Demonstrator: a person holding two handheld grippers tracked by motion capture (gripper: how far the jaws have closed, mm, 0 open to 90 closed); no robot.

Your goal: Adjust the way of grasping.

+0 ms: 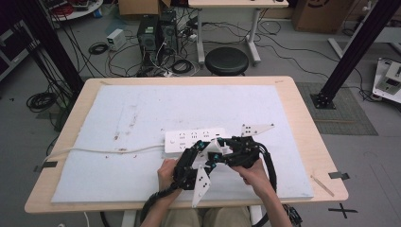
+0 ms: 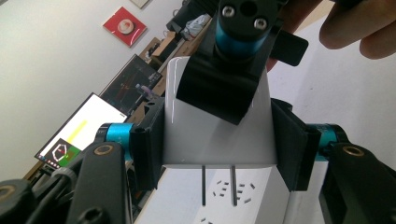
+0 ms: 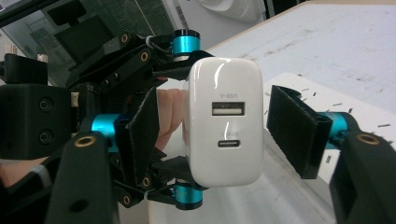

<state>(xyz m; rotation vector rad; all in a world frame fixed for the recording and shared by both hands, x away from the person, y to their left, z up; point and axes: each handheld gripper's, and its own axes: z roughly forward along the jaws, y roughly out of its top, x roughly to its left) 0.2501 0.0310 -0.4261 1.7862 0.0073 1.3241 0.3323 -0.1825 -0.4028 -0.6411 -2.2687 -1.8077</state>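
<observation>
Charger (image 3: 224, 122), white with two prongs, clamped in the left claw (image 2: 219, 135) just above the power strip (image 1: 195, 139), while the right claw (image 3: 219, 123) stands apart around it; prongs should align squarely over a socket before pressing.

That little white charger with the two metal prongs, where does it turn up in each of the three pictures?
High view: the white charger sits low and centre, between the two grippers, just in front of the power strip.
Left gripper view: centre, clamped between this gripper's jaws, prongs pointing down.
Right gripper view: centre, its port face toward the camera, this gripper's jaws spread on either side.
Shared landmark: the white power strip under the charger.
</observation>
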